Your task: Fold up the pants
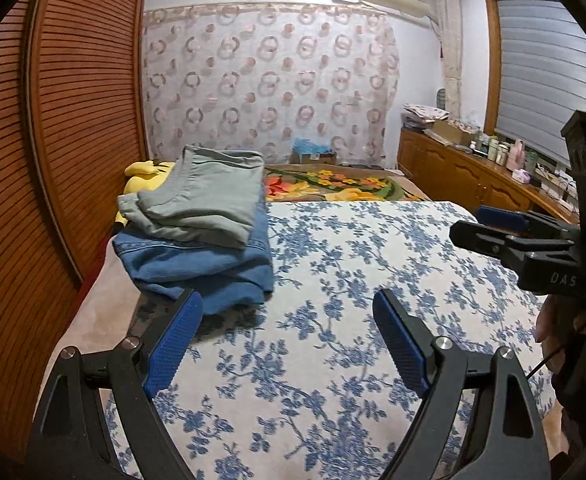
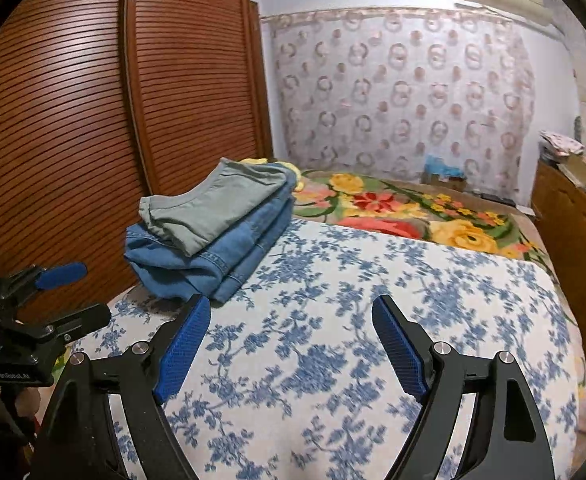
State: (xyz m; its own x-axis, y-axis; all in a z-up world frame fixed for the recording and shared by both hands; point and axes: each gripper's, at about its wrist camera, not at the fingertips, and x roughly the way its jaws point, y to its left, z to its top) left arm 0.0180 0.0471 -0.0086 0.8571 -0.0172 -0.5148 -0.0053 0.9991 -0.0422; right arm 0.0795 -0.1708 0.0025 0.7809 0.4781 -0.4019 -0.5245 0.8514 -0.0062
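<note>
Folded grey-green pants [image 1: 203, 200] lie on top of folded blue jeans [image 1: 209, 276] in a stack at the left side of the bed; the stack also shows in the right wrist view, grey-green pants [image 2: 217, 204] over jeans [image 2: 221, 252]. My left gripper [image 1: 287, 308] is open and empty above the blue-flowered bedspread [image 1: 353, 280], just right of and in front of the stack. My right gripper [image 2: 291, 312] is open and empty over the bedspread [image 2: 373, 300], nearer than the stack. Each gripper shows at the edge of the other's view, the right [image 1: 493, 228] and the left [image 2: 65, 292].
A slatted wooden wardrobe [image 1: 53, 120] stands close on the left. A bright floral blanket [image 2: 405, 208] covers the far end of the bed. A yellow plush [image 1: 145, 178] lies behind the stack. A wooden cabinet [image 1: 473, 176] with bottles runs along the right wall.
</note>
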